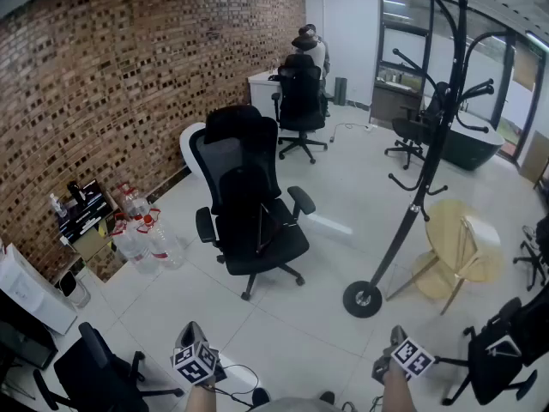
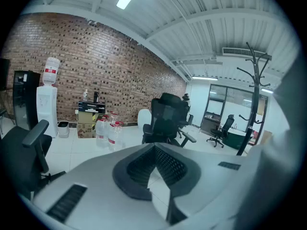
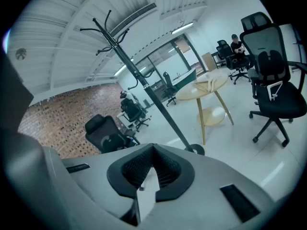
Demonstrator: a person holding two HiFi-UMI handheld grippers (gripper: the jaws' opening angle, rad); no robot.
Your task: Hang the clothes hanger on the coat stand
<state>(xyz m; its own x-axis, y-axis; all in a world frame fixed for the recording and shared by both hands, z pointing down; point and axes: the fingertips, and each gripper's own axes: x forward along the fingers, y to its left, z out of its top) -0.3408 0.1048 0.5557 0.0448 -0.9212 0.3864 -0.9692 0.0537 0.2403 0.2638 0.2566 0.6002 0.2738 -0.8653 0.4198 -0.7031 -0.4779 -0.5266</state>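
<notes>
The black coat stand (image 1: pixel 429 153) rises from a round base on the tiled floor, right of centre, with several curved hooks up its pole. It also shows in the left gripper view (image 2: pixel 253 104) and the right gripper view (image 3: pixel 144 83). A pale wooden piece (image 1: pixel 470 233) lies on the round wooden table (image 1: pixel 446 269) just right of the stand; I cannot tell if it is the hanger. My left gripper (image 1: pixel 190 329) and right gripper (image 1: pixel 396 335) are low at the near edge, far from the stand. Both are shut with nothing between the jaws (image 2: pixel 153 150) (image 3: pixel 153 150).
A black office chair (image 1: pixel 253 204) stands mid-floor, left of the stand. Water bottles (image 1: pixel 146 234) and a small shelf line the brick wall. More black chairs sit at the near left (image 1: pixel 94 376), near right (image 1: pixel 506 350) and back. A person (image 1: pixel 310 45) sits at a far desk.
</notes>
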